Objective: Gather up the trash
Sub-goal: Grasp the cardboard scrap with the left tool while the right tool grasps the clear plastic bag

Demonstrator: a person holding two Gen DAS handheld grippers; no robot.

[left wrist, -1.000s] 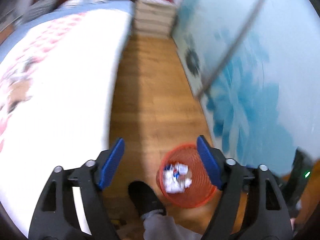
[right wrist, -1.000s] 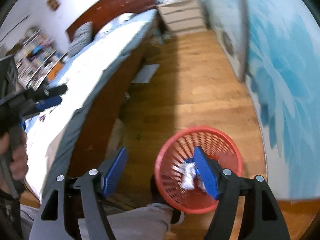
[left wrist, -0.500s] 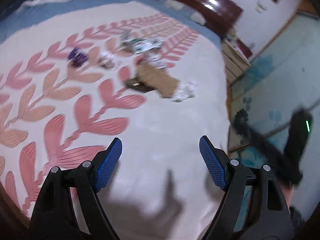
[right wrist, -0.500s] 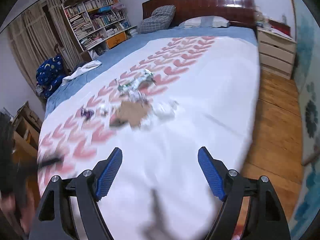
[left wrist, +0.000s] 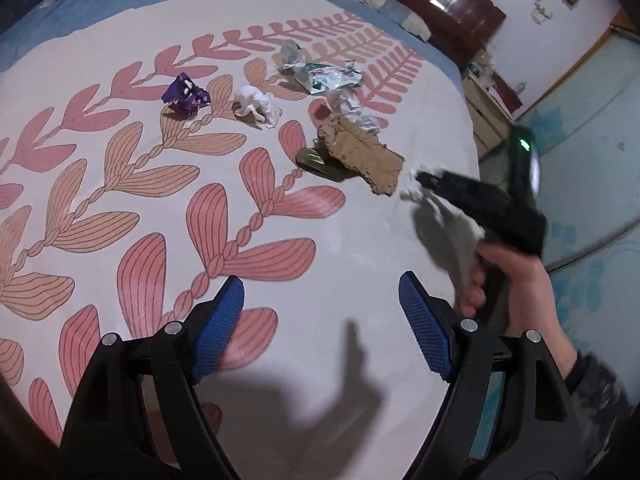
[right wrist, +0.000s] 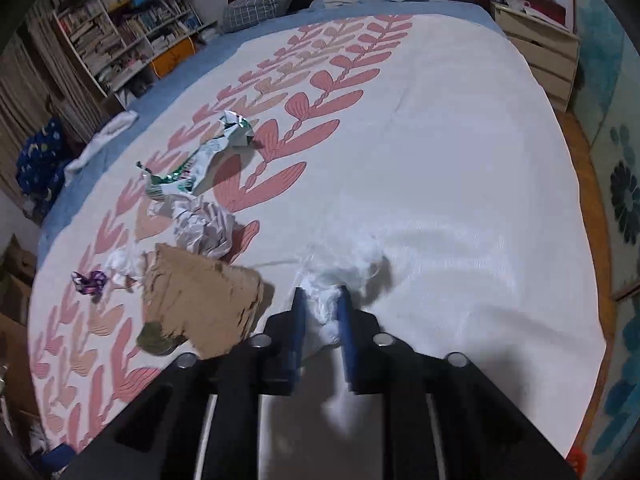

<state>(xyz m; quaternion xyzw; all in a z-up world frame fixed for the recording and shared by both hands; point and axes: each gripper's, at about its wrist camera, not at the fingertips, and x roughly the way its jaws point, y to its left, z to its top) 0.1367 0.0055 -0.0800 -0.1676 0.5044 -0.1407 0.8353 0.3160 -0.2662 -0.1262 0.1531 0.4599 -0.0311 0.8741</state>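
A wide bed with a white cover printed in pink and peach leaf sprays (right wrist: 440, 160) fills the room, its dark polished wooden headboard (left wrist: 452, 0) at the far end, a crowded bookshelf (right wrist: 120, 32) beyond one side and a pale wooden drawer unit (right wrist: 540, 60) beyond the other. The litter lies in a loose band across the middle of the cover: a torn flat piece of brown cardboard (right wrist: 200, 304), a crumpled green and white foil wrapper (right wrist: 204, 156), a ball of crumpled white paper (right wrist: 204, 232) and a small purple wrapper (left wrist: 186, 94). Near the bed's side edge, just beside the cardboard, the right gripper (right wrist: 322, 312) has just been closing, and its blue pads now pinch a soft white wad of tissue or thin plastic (right wrist: 332, 280); blur keeps me from telling which. It looks nearly weightless and limp, so a pinch through the bulk should hold it, though a loose tail may drag. The left gripper (left wrist: 320, 320) hangs over bare cover with its jaws wide apart, holding nothing.
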